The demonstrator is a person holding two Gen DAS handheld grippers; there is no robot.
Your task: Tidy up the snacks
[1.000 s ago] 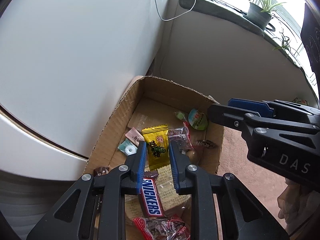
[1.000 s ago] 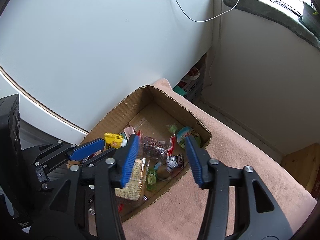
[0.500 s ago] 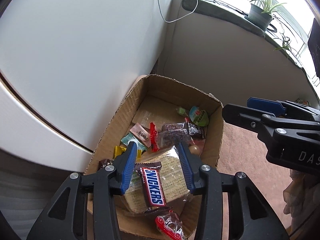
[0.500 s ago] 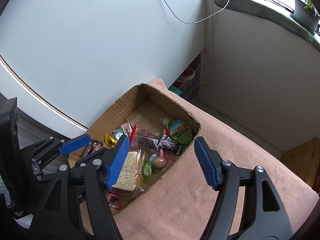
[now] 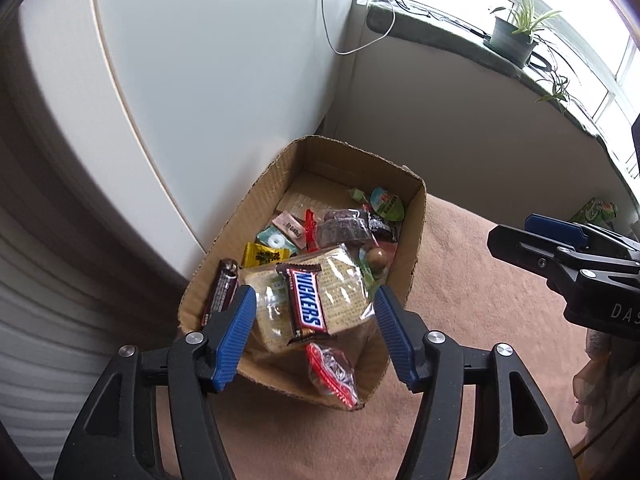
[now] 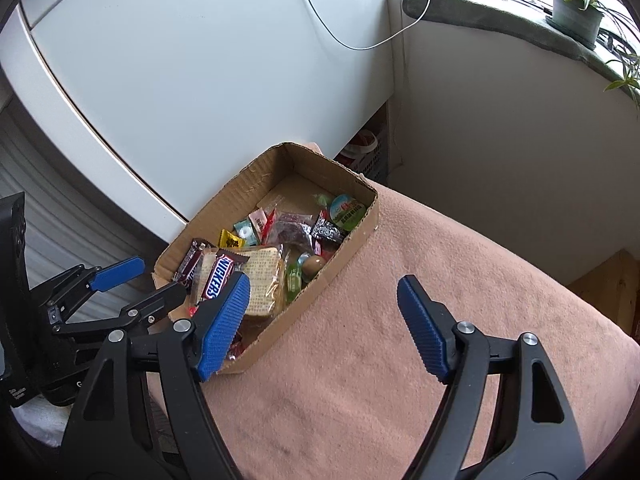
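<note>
An open cardboard box point(image 5: 416, 236) point(image 6: 352, 240) sits on a pink cloth and holds several snacks. A Snickers bar point(image 5: 306, 306) point(image 6: 218, 276) lies on a clear cracker pack point(image 5: 344, 280) point(image 6: 264, 276). A yellow sachet point(image 5: 264, 256), a dark bar point(image 5: 224, 288), a red-edged packet point(image 5: 332, 372) and a green-lidded cup point(image 5: 386, 204) point(image 6: 348, 208) lie in the box too. My left gripper point(image 5: 316, 334) is open and empty above the box's near end. My right gripper point(image 6: 324, 324) is open and empty over the cloth beside the box; it also shows in the left wrist view point(image 5: 560, 256).
A white cabinet panel point(image 5: 200, 100) stands behind the box. The pink cloth point(image 6: 400, 360) spreads to the right. A window sill with a potted plant point(image 5: 516, 36) and a loose cable point(image 6: 360, 40) lie at the back. A wooden surface point(image 6: 612, 280) shows at far right.
The left gripper let go of the yellow sachet, which now lies in the box, opened and pulled back. The right gripper opened wider and drew back onto the cloth.
</note>
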